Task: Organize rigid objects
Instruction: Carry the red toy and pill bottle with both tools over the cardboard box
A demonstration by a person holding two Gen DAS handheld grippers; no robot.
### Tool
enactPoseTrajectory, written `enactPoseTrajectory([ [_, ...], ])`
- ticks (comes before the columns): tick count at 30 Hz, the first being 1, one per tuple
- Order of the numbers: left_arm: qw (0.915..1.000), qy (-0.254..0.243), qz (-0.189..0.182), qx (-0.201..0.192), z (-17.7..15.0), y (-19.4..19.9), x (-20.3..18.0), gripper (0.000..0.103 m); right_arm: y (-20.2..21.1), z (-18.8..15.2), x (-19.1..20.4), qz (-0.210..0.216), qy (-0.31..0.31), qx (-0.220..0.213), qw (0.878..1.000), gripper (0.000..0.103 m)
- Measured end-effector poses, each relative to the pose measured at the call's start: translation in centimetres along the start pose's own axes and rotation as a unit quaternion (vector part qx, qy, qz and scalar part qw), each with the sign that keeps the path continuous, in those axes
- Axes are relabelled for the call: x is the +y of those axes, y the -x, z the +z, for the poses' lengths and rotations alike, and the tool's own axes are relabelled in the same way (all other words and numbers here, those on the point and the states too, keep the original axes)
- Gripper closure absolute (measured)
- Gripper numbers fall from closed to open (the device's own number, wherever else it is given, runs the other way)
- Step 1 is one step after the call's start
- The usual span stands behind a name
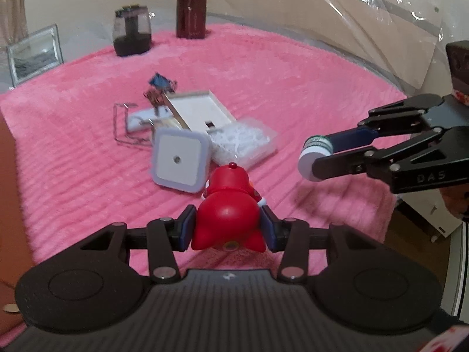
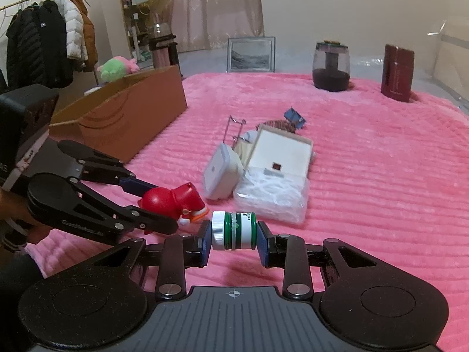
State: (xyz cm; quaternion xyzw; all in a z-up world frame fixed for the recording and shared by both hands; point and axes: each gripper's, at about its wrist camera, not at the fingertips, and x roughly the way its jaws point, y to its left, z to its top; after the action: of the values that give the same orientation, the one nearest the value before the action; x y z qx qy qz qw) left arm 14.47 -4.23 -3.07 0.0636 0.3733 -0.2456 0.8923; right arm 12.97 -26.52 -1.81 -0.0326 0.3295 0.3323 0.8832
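Left gripper (image 1: 228,228) is clamped on the red toy figure (image 1: 227,205), pads on both flanks, toy held clear of the pink blanket (image 1: 73,152) with its head pointing away from the camera. Ahead of it sits the leftover pile: white square block (image 1: 180,161), clear plastic pack (image 1: 243,142), open white box (image 1: 199,110). Right gripper (image 1: 315,154) comes in from the right side, carrying the small jar (image 1: 310,158).

Right-wrist view: right gripper (image 2: 233,233) is shut on the green-and-white jar (image 2: 233,231), jar's long axis lying crosswise between the pads, white cap toward the left pad. Left gripper (image 2: 167,205) with the red toy (image 2: 173,201) is just left of it. Cardboard box (image 2: 132,117) lies to the left, beyond the left gripper, so the left hand looks nearer to it; probable drop point, judging by the task.
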Motion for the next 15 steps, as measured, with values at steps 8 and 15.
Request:
enactPoseTrajectory([
  [8,0.998,0.015,0.038,-0.048,2.0,7.2,2.1,0.062,0.7,4.8,3.2,0.022,0.02,-0.037,0.999,0.075],
  [15,0.9924,0.024,0.087,-0.084,3.4,15.0,6.4,0.062,-0.7,11.3,8.0,0.077,0.054,-0.074,0.993,0.075],
])
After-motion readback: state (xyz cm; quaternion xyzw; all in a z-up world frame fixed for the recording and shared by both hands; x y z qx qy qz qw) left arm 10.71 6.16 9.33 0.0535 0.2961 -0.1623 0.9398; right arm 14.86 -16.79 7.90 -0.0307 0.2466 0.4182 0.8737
